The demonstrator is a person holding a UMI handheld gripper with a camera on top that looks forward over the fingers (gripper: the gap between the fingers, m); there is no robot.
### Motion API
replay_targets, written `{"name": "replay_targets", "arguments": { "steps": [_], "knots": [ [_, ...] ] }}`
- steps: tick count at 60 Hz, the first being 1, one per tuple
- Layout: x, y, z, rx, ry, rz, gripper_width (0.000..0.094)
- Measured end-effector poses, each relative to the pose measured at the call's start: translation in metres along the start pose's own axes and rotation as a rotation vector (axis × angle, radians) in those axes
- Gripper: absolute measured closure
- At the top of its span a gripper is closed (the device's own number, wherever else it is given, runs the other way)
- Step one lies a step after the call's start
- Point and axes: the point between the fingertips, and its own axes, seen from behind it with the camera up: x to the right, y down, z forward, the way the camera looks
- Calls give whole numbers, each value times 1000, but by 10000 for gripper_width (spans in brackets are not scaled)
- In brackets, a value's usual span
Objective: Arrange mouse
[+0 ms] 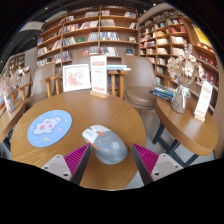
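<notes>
On the round wooden table (75,110), just ahead of the gripper (108,162), a grey mouse (110,147) lies between the spread pink fingertips (74,156), gaps showing on both sides, with a round blue mouse pad (49,127) off to its left. Its long axis seems to run roughly along the fingers, slightly slanted, though which end is the front I cannot tell. To grip well, centre the jaws on its flanks and close squarely before carrying it toward the pad.
</notes>
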Motion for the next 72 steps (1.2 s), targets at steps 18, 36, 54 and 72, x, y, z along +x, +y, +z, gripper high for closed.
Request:
{"name": "replay_targets", "arguments": {
  "steps": [18,36,54,72],
  "knots": [
    [6,-26,40,-28,18,-7,78],
    [7,-35,58,-61,16,17,107],
    [-9,-44,56,-110,-2,-1,491],
    [-124,-139,4,9,-128,18,498]
  ]
}}
